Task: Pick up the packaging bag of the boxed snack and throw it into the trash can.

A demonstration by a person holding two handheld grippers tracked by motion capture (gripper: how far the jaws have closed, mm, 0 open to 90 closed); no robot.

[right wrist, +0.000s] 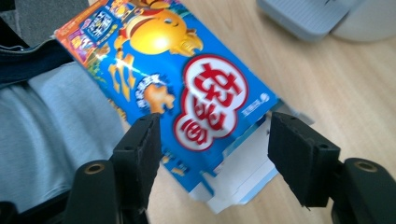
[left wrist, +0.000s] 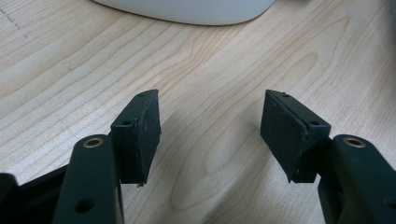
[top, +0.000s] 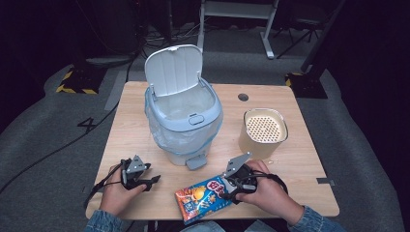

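Observation:
A blue and orange snack packet [top: 200, 198] lies at the table's near edge, partly over it. My right gripper [top: 227, 191] sits at the packet's right end. In the right gripper view the packet [right wrist: 187, 93] lies between the jaws of my right gripper [right wrist: 212, 140], which stand on either side of its white sealed end without squeezing it. My left gripper [top: 153, 181] rests on the wood at the near left. Its jaws [left wrist: 210, 126] are wide apart with bare table between them.
A white pedal bin [top: 183, 121] with its lid [top: 173, 67] up and a plastic liner stands mid-table, its pedal [top: 196, 162] facing me. A beige cylinder with a perforated top [top: 263, 130] stands to its right. The wooden table [top: 300, 164] has bare wood at the right.

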